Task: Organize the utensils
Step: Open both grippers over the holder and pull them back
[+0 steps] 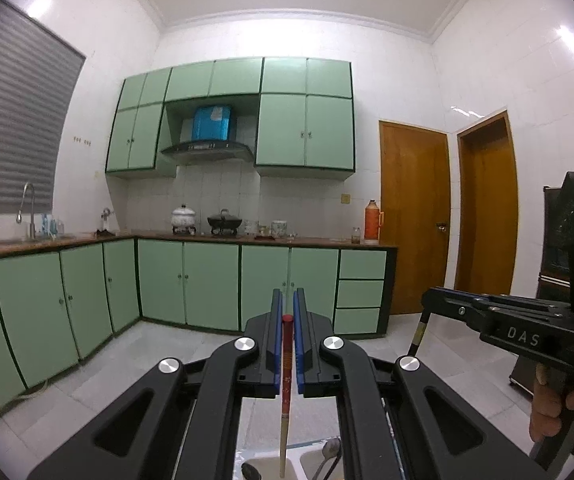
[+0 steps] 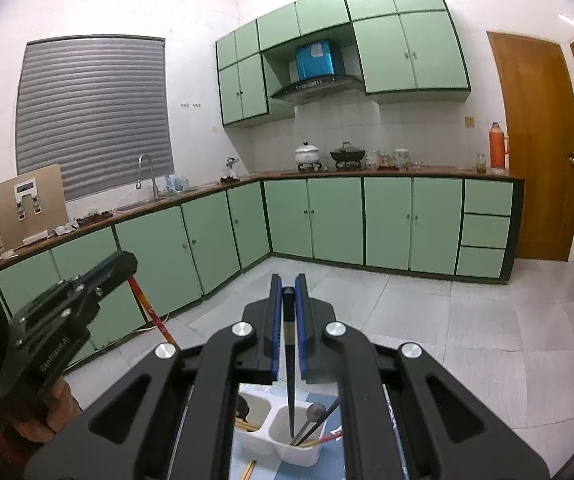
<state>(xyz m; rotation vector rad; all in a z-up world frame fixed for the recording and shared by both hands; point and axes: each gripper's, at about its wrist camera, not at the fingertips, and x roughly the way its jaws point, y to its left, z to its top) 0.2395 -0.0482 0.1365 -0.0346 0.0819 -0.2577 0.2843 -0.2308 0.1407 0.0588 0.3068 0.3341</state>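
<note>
Left tool: blue pads clamped on a red-topped, pale-tipped chopstick hanging downward, clear above the caddy.
Right tool: pads closed narrow on a slim black chopstick, its tip reaching into the right compartment.
Caddy: white plastic two-compartment utensil holder below both tools; its right compartment holds a metal spoon and dark chopsticks.
Open room: wide bare tiled floor ahead; green cabinets well apart.
</note>
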